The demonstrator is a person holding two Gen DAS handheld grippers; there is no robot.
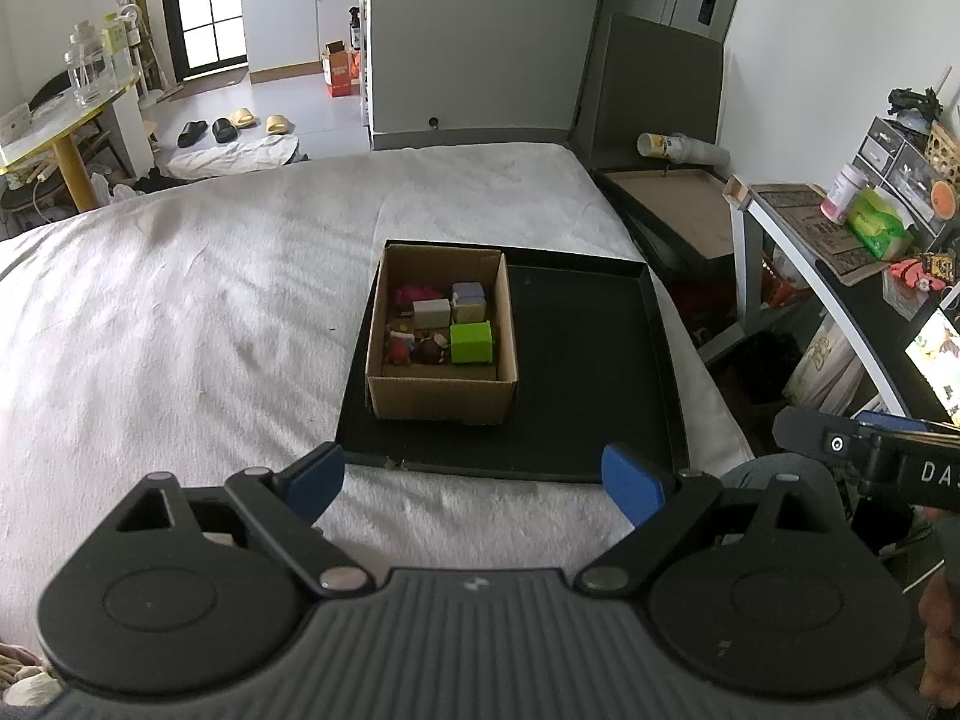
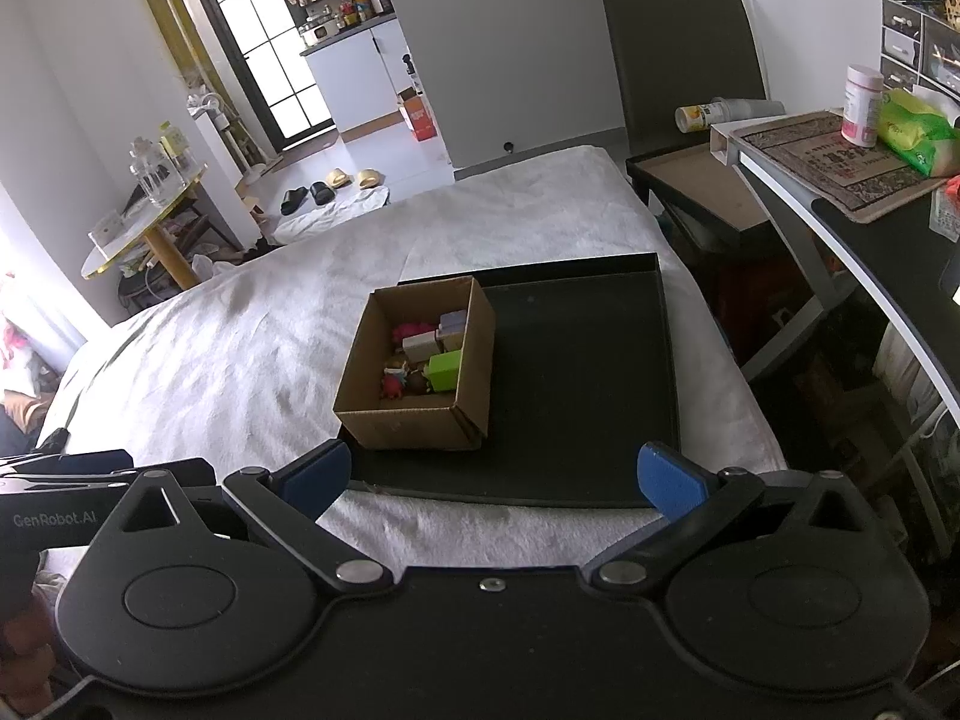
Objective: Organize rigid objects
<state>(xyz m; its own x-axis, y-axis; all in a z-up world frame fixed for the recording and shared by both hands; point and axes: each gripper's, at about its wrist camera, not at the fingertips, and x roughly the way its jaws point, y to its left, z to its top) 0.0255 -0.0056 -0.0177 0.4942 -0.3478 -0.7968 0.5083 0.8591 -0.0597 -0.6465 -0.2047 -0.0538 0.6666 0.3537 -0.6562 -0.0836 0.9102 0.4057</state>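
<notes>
The small toys and blocks (image 1: 447,324) are seen gathered inside the cardboard box (image 1: 441,399) on the black tray (image 1: 588,372), none left outside, while the left gripper (image 1: 474,483) and right gripper (image 2: 489,477) are held wide apart and empty, so the task is judged nearly finished.

The box (image 1: 441,399) was brown cardboard, and the tray (image 1: 588,360) under it was black. Inside lay a bright green block (image 1: 472,342), a grey block (image 1: 432,313) and a pink toy (image 1: 411,293). The bed sheet (image 1: 180,300) was white. Both claws had blue pads (image 2: 669,478) on black arms.
</notes>
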